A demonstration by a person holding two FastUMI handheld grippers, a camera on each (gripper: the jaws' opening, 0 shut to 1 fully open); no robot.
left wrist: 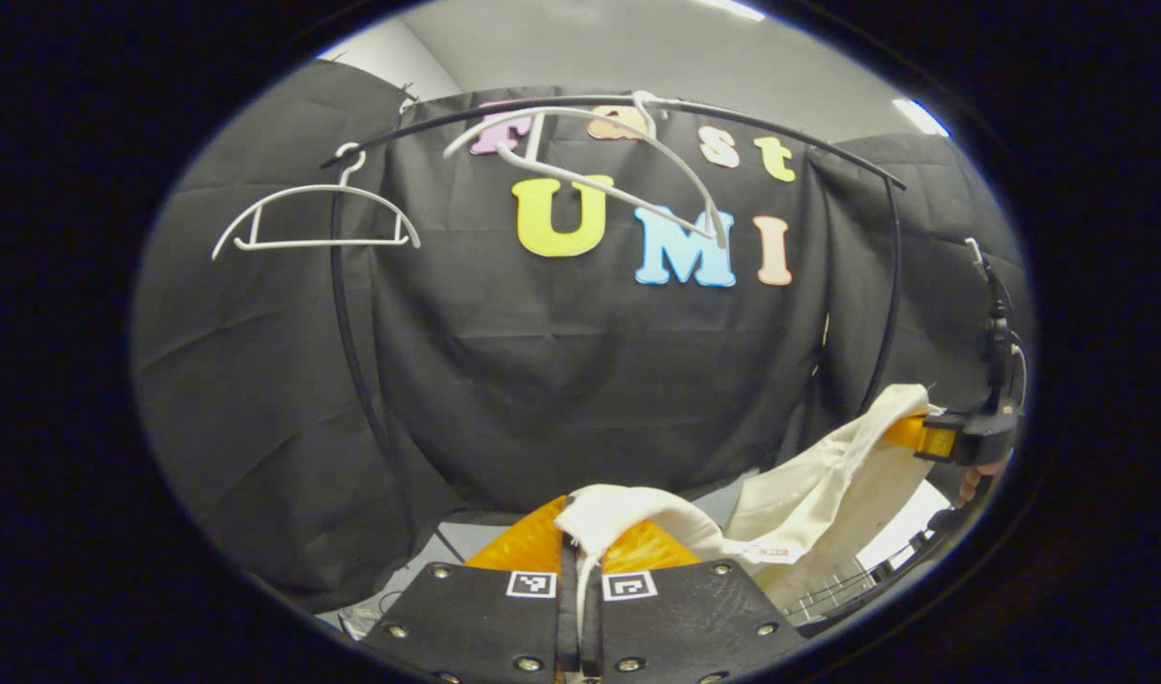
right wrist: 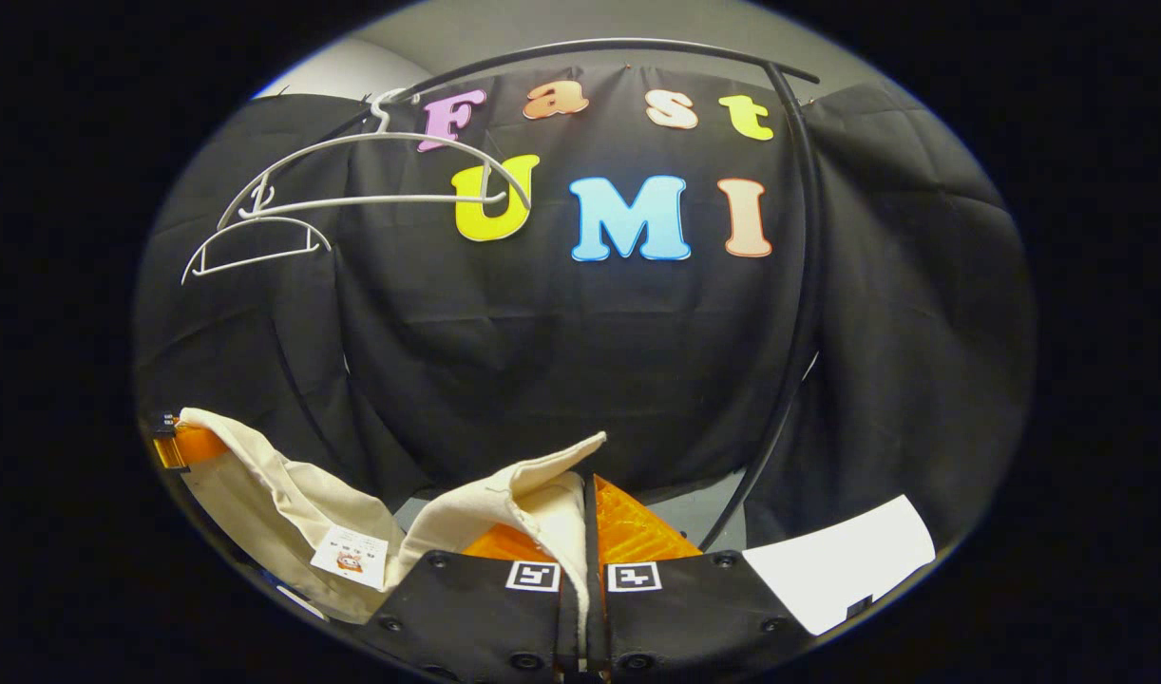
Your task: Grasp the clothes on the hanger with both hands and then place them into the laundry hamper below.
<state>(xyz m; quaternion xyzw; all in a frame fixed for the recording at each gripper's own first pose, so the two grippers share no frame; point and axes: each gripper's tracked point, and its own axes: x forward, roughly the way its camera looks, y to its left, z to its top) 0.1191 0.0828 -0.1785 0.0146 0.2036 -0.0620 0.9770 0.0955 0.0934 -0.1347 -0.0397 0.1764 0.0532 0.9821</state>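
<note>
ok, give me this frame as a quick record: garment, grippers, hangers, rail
garment: cream cloth, off the hangers, slung between both grippers
left gripper: shut on one cloth end
right gripper: shut on the other end
hangers: two white, bare; near one tilted, far one level
rail: black arched rack, both hangers hooked on it
hamper: not identifiable

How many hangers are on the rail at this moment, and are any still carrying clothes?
2, both bare. In the left gripper view, one hanger hangs level at the rail's left end; the other hanger hangs tilted near its middle. None looks hidden.
</note>
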